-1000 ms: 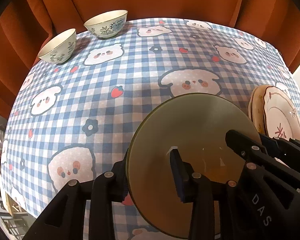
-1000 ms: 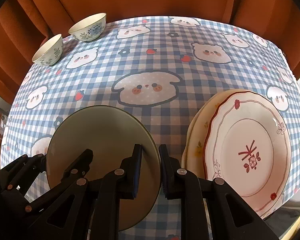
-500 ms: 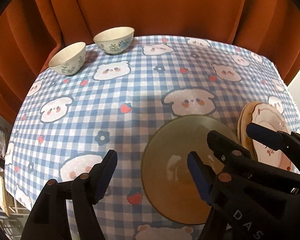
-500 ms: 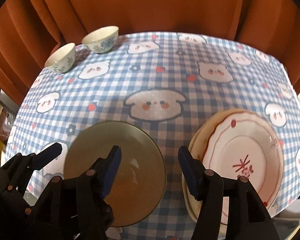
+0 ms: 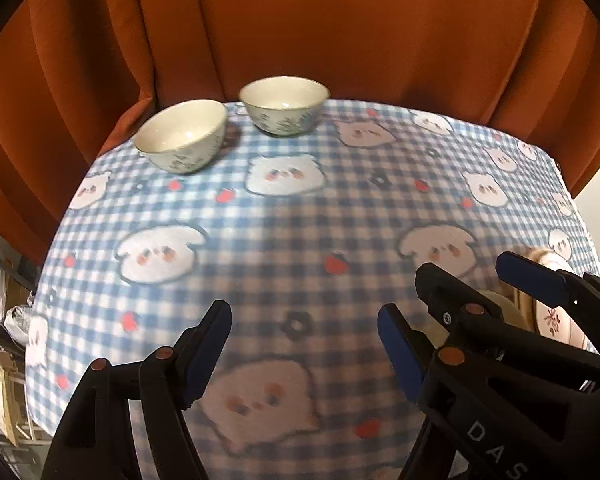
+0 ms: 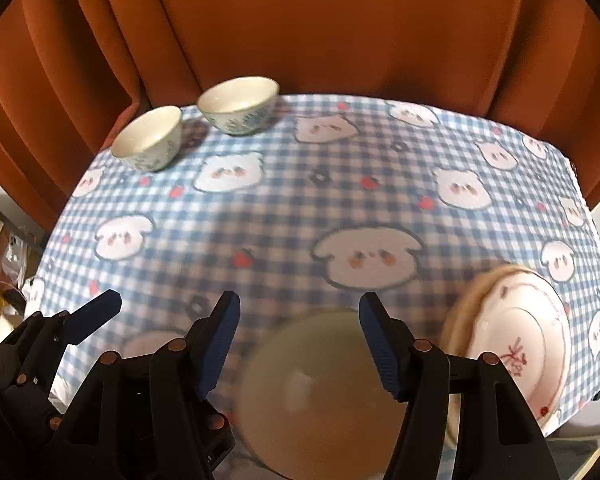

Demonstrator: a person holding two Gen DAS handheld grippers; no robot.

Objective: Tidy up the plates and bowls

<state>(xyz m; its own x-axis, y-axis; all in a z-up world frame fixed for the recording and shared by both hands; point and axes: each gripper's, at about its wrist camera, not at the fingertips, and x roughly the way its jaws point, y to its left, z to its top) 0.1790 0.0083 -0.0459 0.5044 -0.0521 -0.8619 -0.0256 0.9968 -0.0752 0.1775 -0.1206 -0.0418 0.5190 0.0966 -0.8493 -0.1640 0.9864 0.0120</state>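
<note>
An olive-green plate point(image 6: 320, 392) lies flat on the checked tablecloth point(image 6: 284, 216), left of a stack of plates topped by a white plate with red trim point(image 6: 516, 344). My right gripper point(image 6: 300, 340) hovers above the olive plate's far rim. Its jaws are opening, and the pads touch nothing. My left gripper point(image 5: 304, 336) is open over bare cloth to the left, nothing between its fingers. In the left wrist view the right gripper point(image 5: 484, 280) hides most of the olive plate point(image 5: 500, 308). Two white floral bowls point(image 5: 182, 140) point(image 5: 284, 106) stand apart at the far left edge.
An orange curtain point(image 6: 300, 32) hangs close behind the table's far edge. Off the table's left side there is clutter on the floor point(image 5: 4, 340). The tablecloth's right edge point(image 6: 596, 240) drops off just past the plate stack.
Both grippers were shut on the olive plate's rim; they have let go, opened wide, and lifted back. The plate now rests on the cloth beside the stack.
</note>
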